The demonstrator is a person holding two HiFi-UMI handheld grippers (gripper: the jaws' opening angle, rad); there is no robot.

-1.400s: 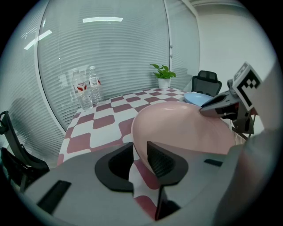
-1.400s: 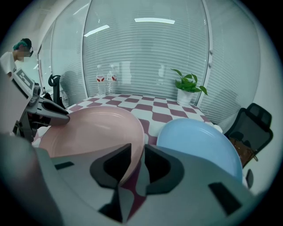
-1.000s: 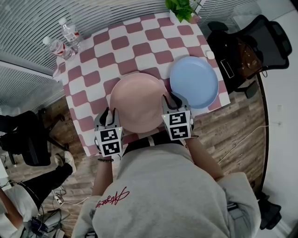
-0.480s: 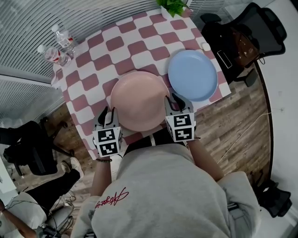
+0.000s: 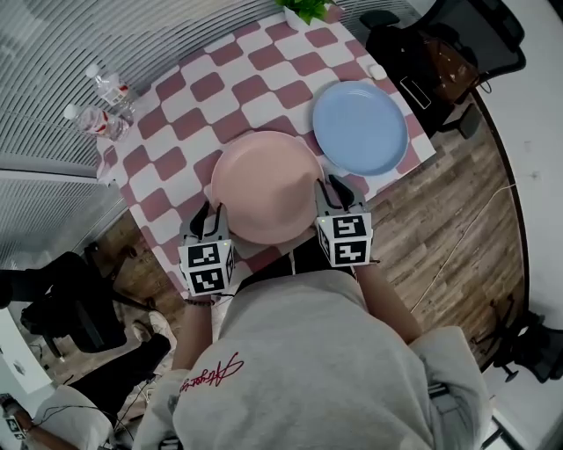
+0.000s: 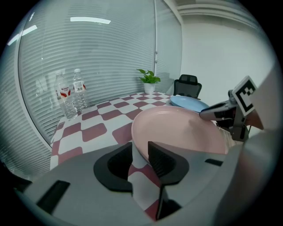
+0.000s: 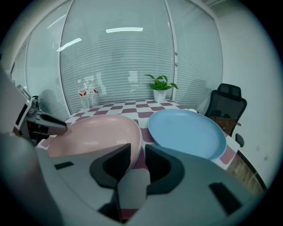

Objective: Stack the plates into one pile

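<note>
A pink plate (image 5: pixel 266 185) sits at the near side of the checkered table (image 5: pixel 189 114), between my two grippers. My left gripper (image 5: pixel 211 214) is shut on its left near rim; in the left gripper view the pink plate's (image 6: pixel 185 128) rim runs between the left gripper's (image 6: pixel 140 152) jaws. My right gripper (image 5: pixel 332 186) is shut on the right near rim, and the pink plate (image 7: pixel 97 132) shows pinched in the right gripper (image 7: pixel 138 154). A blue plate (image 5: pixel 361 127) lies flat on the table just right of it. The blue plate (image 7: pixel 185 132) nearly touches the pink rim.
Two water bottles (image 5: pixel 101 101) stand at the table's far left corner, and a potted plant (image 5: pixel 308 9) at the far edge. A black office chair (image 5: pixel 431 53) with a bag is beyond the right corner. The table's near edge runs just under the grippers.
The pink plate and both grippers have edged a little to the right, nearer the blue plate. The head view has swung, so the table sits higher and more tilted in the frame.
</note>
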